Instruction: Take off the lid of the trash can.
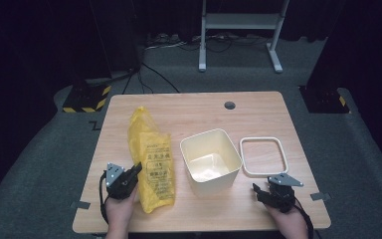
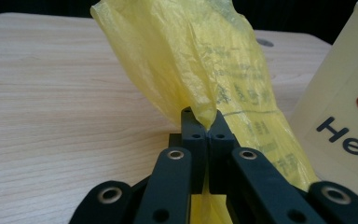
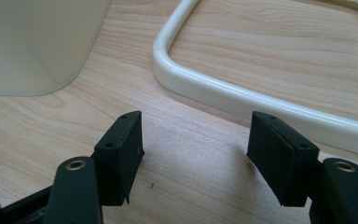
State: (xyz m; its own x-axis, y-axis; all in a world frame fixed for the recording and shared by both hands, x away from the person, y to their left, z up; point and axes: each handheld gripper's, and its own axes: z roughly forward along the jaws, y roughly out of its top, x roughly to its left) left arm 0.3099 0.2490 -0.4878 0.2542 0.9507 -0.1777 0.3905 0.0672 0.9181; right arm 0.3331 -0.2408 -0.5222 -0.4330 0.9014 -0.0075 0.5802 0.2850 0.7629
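A crumpled yellow plastic bag (image 1: 151, 159) with printed writing lies on the left half of the wooden table (image 1: 194, 112). My left gripper (image 1: 138, 168) is at its left edge, shut on a fold of the film. In the left gripper view that fold of the bag (image 2: 200, 60) rises from the closed left gripper (image 2: 207, 128). A cream bin (image 1: 210, 160) stands in the middle, and a white rectangular rim ring (image 1: 263, 156) lies flat to its right. My right gripper (image 1: 258, 191) rests open near the front edge. In the right gripper view the right gripper (image 3: 196, 140) holds nothing, just short of the ring (image 3: 242, 95).
The bin's side (image 2: 345, 93) carries a printed label and stands close on the right of the bag. A round cable hole (image 1: 230, 105) sits near the table's far edge. Beyond the table stand a white metal frame (image 1: 238, 22) and floor cables.
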